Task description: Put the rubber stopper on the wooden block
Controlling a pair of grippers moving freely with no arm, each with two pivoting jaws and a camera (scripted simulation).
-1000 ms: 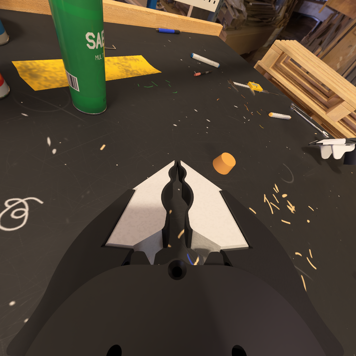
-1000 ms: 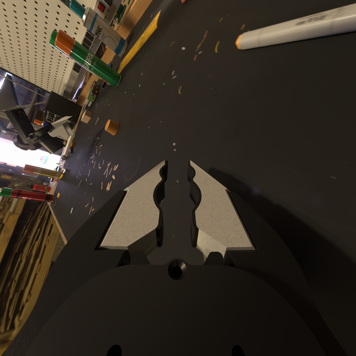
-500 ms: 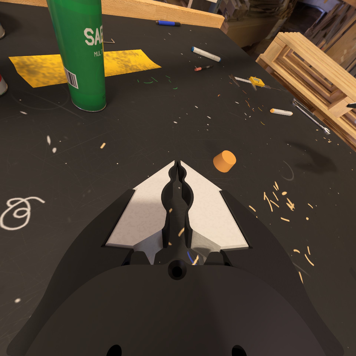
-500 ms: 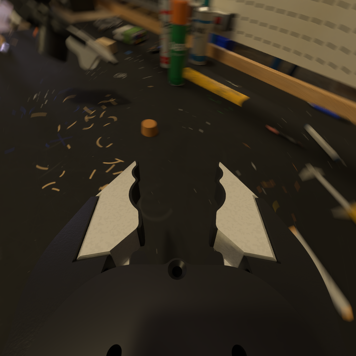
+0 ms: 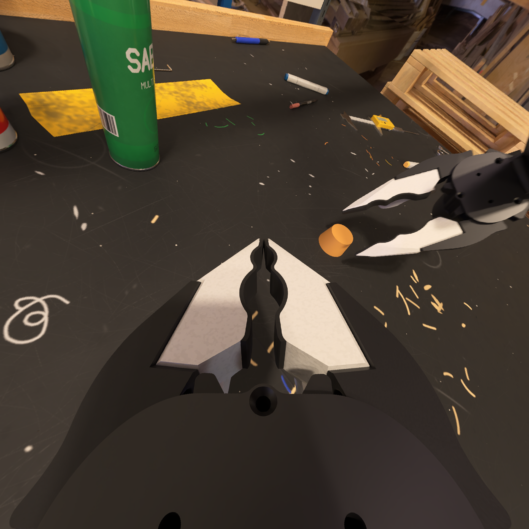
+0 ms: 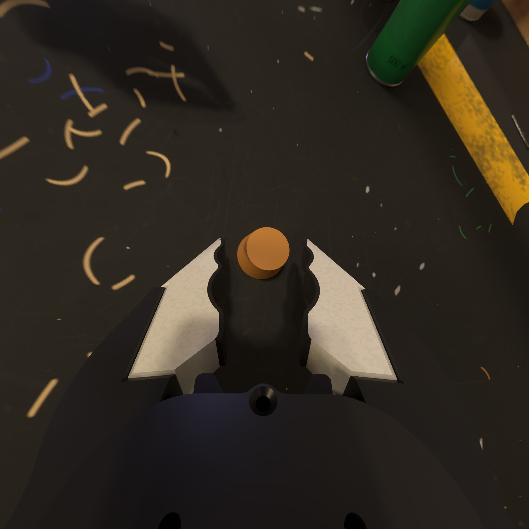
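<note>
Right wrist view: orange tapered rubber stopper standing upright.

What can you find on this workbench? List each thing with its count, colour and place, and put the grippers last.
Stopper: one, orange, standing on the table between the right gripper's fingers.
Spray can: one, green, upright, far left.
Yellow sheet: one, flat behind the can.
Markers: several, scattered at the far side.
Wood shavings: many, tan, scattered.
Table: one, black.
Crate: one, pale wood, far right.
Left gripper: shut, empty.
Right gripper: open around the stopper.
</note>
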